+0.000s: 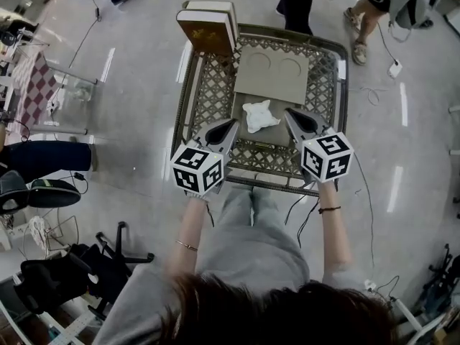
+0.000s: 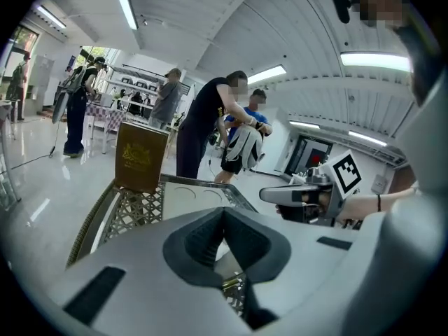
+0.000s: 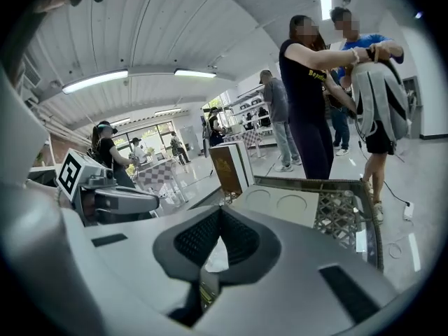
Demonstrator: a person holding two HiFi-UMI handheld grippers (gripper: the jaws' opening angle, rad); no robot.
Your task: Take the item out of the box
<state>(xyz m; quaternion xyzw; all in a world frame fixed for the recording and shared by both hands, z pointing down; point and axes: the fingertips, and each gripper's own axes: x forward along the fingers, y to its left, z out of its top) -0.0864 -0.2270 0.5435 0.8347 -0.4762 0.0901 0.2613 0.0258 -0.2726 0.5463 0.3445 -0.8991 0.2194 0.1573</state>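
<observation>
A brown box with gold print (image 1: pixel 207 26) stands at the far left corner of a metal lattice basket (image 1: pixel 342 92). In the basket lies a flat cardboard insert (image 1: pixel 273 70) with two round dents, and nearer me a crumpled white item (image 1: pixel 260 116). My left gripper (image 1: pixel 233 123) hovers just left of the white item, and my right gripper (image 1: pixel 287 111) just right of it. Both have their jaws together with nothing held. The box (image 2: pixel 140 156) shows in the left gripper view and again (image 3: pixel 227 168) in the right gripper view. A patch of the white item (image 3: pixel 217 257) shows below the right jaws.
Several people stand on the far side of the basket (image 3: pixel 308 96). Cables (image 1: pixel 374 92) trail over the grey floor on the right. A checkered table (image 1: pixel 32 85) stands at the left, and a black folding stand (image 1: pixel 108 257) lies beside my legs.
</observation>
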